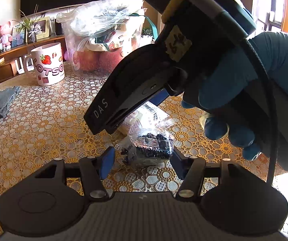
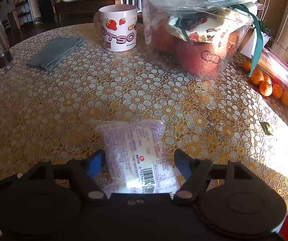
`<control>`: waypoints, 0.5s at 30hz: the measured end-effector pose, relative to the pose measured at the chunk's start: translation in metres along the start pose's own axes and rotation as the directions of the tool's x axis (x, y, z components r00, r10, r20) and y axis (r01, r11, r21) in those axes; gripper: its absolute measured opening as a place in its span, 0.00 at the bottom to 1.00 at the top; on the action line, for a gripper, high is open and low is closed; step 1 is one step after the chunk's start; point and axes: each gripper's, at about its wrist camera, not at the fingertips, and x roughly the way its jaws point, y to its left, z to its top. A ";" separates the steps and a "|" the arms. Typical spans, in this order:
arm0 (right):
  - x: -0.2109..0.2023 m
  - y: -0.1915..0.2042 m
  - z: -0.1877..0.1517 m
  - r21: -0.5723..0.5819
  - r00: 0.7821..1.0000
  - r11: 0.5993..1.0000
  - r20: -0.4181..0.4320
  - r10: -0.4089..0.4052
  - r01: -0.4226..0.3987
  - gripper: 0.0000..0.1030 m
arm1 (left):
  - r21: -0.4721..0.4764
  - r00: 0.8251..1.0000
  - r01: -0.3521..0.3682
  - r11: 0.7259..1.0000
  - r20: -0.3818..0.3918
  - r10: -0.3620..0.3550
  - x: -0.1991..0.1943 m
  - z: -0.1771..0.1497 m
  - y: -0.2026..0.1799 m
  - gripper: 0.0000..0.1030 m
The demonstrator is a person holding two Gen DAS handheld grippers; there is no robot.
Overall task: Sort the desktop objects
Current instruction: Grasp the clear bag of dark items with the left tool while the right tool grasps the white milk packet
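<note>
Between the open fingers of my right gripper [image 2: 140, 164] lies the white snack packet [image 2: 138, 152], flat on the counter [image 2: 63, 104]; the pads stand apart from its sides and grip nothing yet. My left gripper [image 1: 142, 162] is open too, with the small clear bag of dark pieces [image 1: 152, 142] just in front of it, touching the packet. I think the risk is here: both grippers are crowded over the same spot, so they may knock together. The film looks slippery and soft, so the packet can slide out or crumple. If I swing too wide, I may hit the mug [image 2: 119, 30] or the plastic bucket [image 2: 194, 40] behind.
</note>
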 end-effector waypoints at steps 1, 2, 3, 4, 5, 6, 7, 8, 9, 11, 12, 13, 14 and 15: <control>0.001 0.000 0.000 0.001 1.000 1.000 -0.004 -0.004 0.004 0.67 | 0.002 1.000 0.000 1.000 0.000 0.000 0.000 0.000 0.000 0.52; 0.002 0.000 0.000 0.002 1.000 1.000 -0.008 -0.007 0.007 0.66 | 0.006 1.000 -0.001 1.000 -0.001 0.001 0.000 0.000 0.001 0.50; 0.002 0.000 0.000 0.004 1.000 1.000 -0.010 -0.007 0.007 0.63 | 0.010 1.000 -0.002 1.000 -0.001 0.002 0.000 0.000 0.001 0.48; 0.002 0.000 0.000 0.007 1.000 1.000 -0.010 -0.005 0.005 0.58 | 0.012 1.000 -0.003 1.000 -0.001 0.003 0.000 0.000 0.001 0.47; 0.001 0.000 0.000 0.009 1.000 1.000 -0.008 -0.005 0.005 0.57 | 0.012 1.000 -0.002 1.000 0.000 0.002 0.000 0.000 0.002 0.46; 0.000 0.000 0.000 0.011 1.000 1.000 -0.007 -0.004 0.005 0.55 | 0.009 1.000 -0.001 1.000 0.000 0.001 0.000 0.001 0.003 0.43; 0.000 0.000 0.000 0.010 1.000 1.000 -0.006 -0.007 0.007 0.55 | 0.007 1.000 0.002 1.000 0.000 -0.002 -0.001 0.001 0.003 0.41; -0.002 0.000 0.000 0.009 1.000 1.000 -0.004 -0.012 0.012 0.55 | 0.004 1.000 0.002 1.000 -0.001 -0.002 -0.002 0.001 0.004 0.39; -0.003 0.000 -0.001 0.011 1.000 1.000 -0.002 -0.016 0.016 0.54 | 0.002 1.000 0.003 1.000 0.000 -0.003 -0.002 0.001 0.004 0.38; -0.005 -0.002 -0.002 0.021 1.000 1.000 0.000 -0.021 0.021 0.53 | -0.003 1.000 0.010 1.000 -0.001 -0.010 -0.005 0.001 0.005 0.37; -0.007 -0.003 -0.003 0.024 1.000 0.999 0.002 -0.023 0.023 0.52 | -0.006 1.000 0.010 1.000 -0.001 -0.010 -0.006 0.001 0.005 0.37; -0.009 -0.004 -0.005 0.027 1.000 0.999 0.005 -0.026 0.026 0.52 | -0.010 1.000 0.012 1.000 -0.003 -0.013 -0.007 0.000 0.006 0.37; -0.011 -0.005 -0.007 0.031 1.000 0.999 0.006 -0.029 0.028 0.52 | -0.016 1.000 0.020 1.000 -0.007 -0.020 -0.008 0.000 0.006 0.36; -0.013 -0.007 -0.008 0.034 1.000 0.999 0.006 -0.031 0.030 0.52 | -0.020 1.000 0.024 1.000 -0.009 -0.024 -0.010 -0.001 0.006 0.35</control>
